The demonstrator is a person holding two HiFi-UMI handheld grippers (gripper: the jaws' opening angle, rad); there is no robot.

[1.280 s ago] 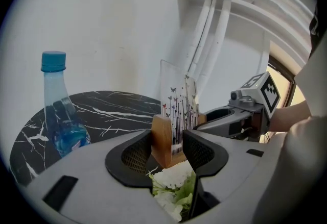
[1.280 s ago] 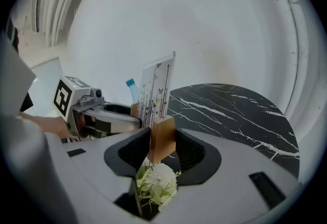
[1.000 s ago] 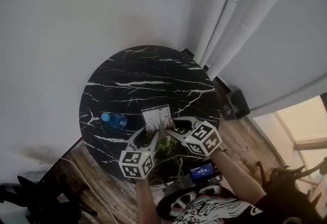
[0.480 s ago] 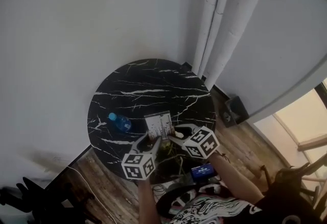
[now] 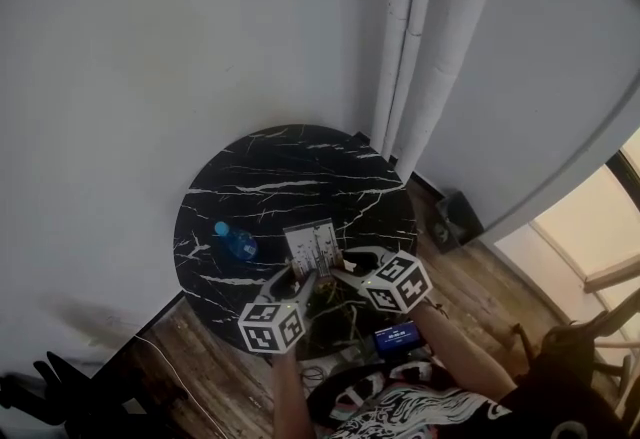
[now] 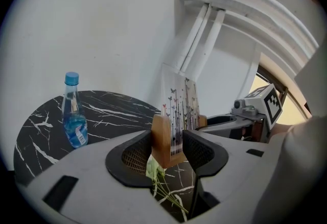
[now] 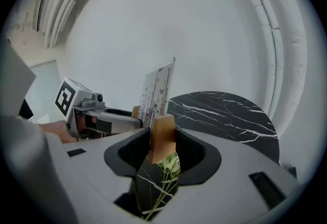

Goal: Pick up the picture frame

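The picture frame (image 5: pixel 308 246) is a pale printed panel with butterflies and stems on light wooden feet. It hangs over the near part of the round black marble table (image 5: pixel 290 177), held from both ends. My left gripper (image 5: pixel 293 279) is shut on the frame's left wooden foot (image 6: pixel 162 139), and the panel (image 6: pixel 180 99) stands upright above the jaws. My right gripper (image 5: pixel 341 267) is shut on the other wooden foot (image 7: pixel 162 136), with the panel (image 7: pixel 156 93) edge-on. Green flower stems (image 6: pixel 164 188) lie on the table under the frame.
A blue water bottle (image 5: pixel 238 243) stands upright on the table's left side, left of the frame (image 6: pixel 74 113). White pipes (image 5: pixel 420 47) run up the wall corner behind the table. A small black box (image 5: pixel 455 217) sits on the wooden floor to the right.
Both grippers have come up a little with the frame still held between them. The head view has shifted, so the table looks smaller and lower.
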